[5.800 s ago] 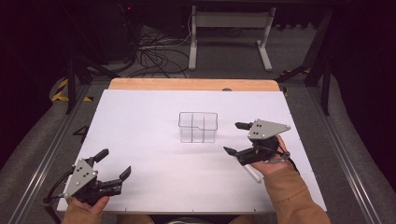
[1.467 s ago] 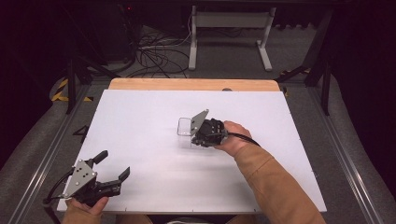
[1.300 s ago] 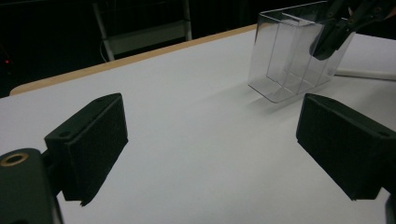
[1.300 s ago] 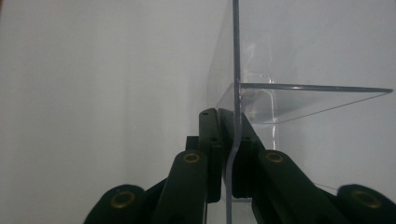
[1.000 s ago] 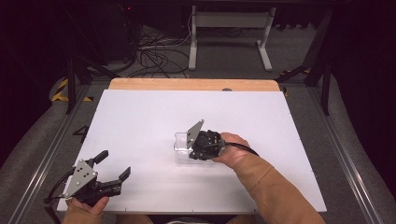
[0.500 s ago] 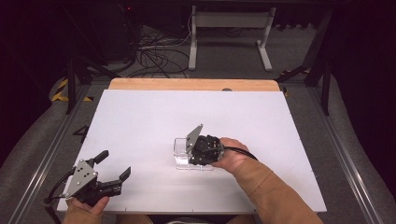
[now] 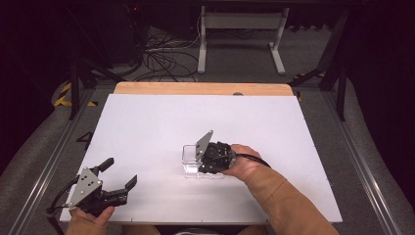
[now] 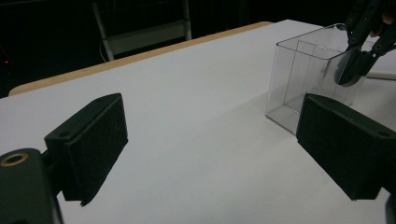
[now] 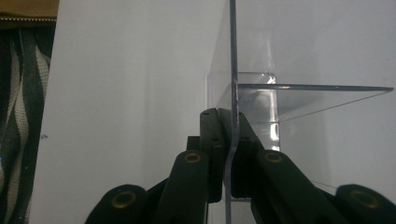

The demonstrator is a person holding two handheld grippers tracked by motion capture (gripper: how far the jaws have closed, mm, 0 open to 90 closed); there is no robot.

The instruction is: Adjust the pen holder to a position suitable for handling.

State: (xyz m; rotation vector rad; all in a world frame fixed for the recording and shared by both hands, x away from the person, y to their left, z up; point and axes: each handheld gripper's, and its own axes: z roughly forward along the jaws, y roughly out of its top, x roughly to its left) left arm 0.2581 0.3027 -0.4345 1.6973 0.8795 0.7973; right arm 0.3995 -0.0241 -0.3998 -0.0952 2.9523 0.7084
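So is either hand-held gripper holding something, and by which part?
The right hand-held gripper grips the clear plastic divided box by one upright wall at its rim; the left hand-held gripper is open, holding nothing.

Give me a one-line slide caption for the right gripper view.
Right tool clamped on one wall of the clear plastic box, above the white table.

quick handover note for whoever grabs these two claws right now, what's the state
Right claw: shut on one wall of the clear box, jaws pinching the thin plastic from both sides.
Left claw: open, holding nothing, at the near left corner of the white table.
Box: upright on the table, near the middle, a little toward the person.
Done: the box is gripped.
Left: probably carrying it to wherever it belongs and letting go; the thin wall may flex, so move gently.
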